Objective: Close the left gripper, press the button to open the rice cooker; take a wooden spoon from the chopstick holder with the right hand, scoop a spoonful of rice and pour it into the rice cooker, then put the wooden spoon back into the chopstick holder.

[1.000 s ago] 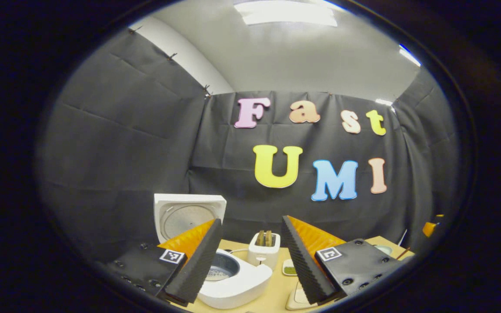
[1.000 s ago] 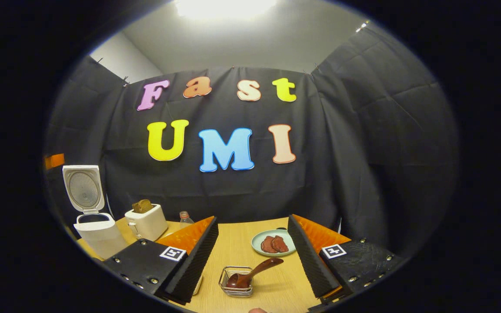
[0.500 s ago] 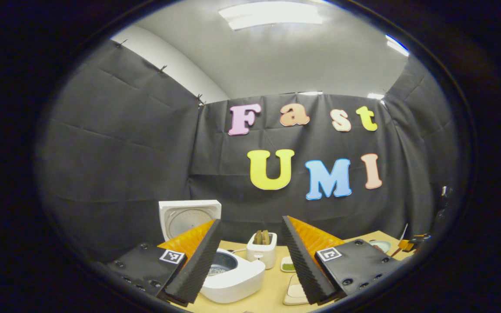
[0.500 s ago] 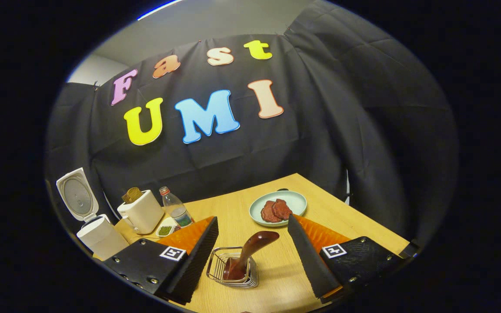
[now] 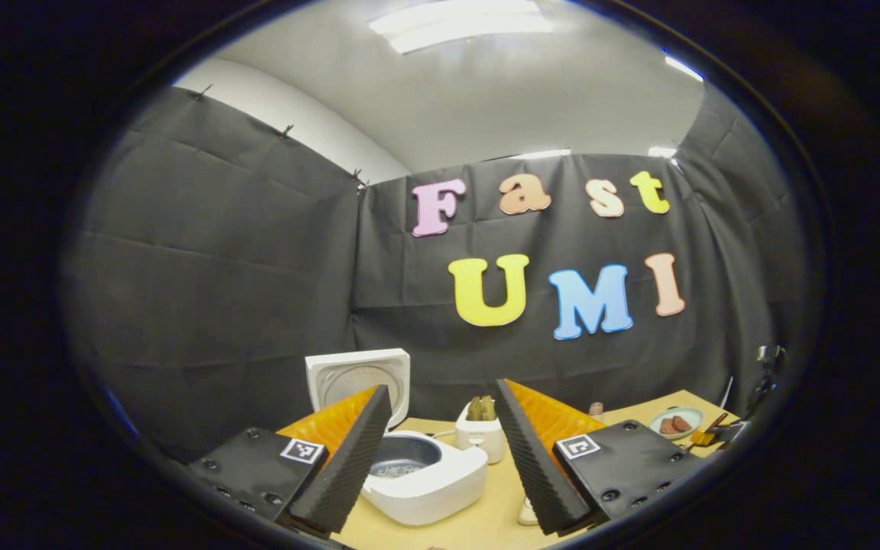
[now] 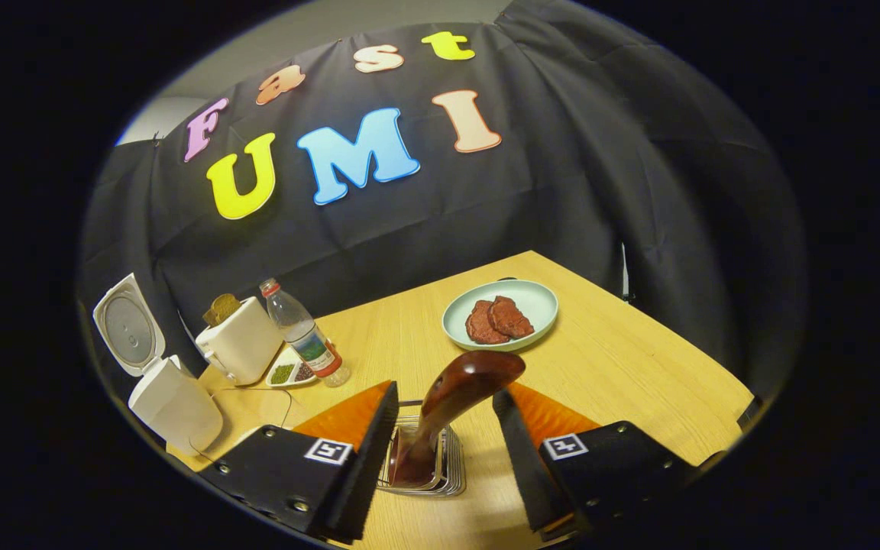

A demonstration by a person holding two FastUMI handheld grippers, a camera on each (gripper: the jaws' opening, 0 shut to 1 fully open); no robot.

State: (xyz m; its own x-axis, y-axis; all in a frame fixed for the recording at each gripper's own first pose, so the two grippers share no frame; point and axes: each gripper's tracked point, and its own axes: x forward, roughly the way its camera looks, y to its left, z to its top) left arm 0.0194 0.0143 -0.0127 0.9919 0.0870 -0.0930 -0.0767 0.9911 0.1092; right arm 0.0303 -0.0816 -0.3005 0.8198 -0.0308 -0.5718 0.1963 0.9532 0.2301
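In the right gripper view, on the pale wooden worktop (image 6: pixel 623 367), a dark wooden spoon (image 6: pixel 448 405) stands in the wire chopstick holder (image 6: pixel 451 477); the white open-lidded rice cooker (image 6: pixel 173 401) sits far left, the cream toaster (image 6: pixel 241 347) beside it.

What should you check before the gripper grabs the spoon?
1. Rice cooker lid up: ok.
2. Wooden spoon standing in the chopstick holder: ok.
3. Spoon handle between the right hand-held gripper fingers: ok.
4. Fingers pressing on the handle: not ok, gaps on both sides.
5. Left hand-held gripper away from the spoon, over by the cooker: ok.
6. Rice to scoop: cannot tell where it is.
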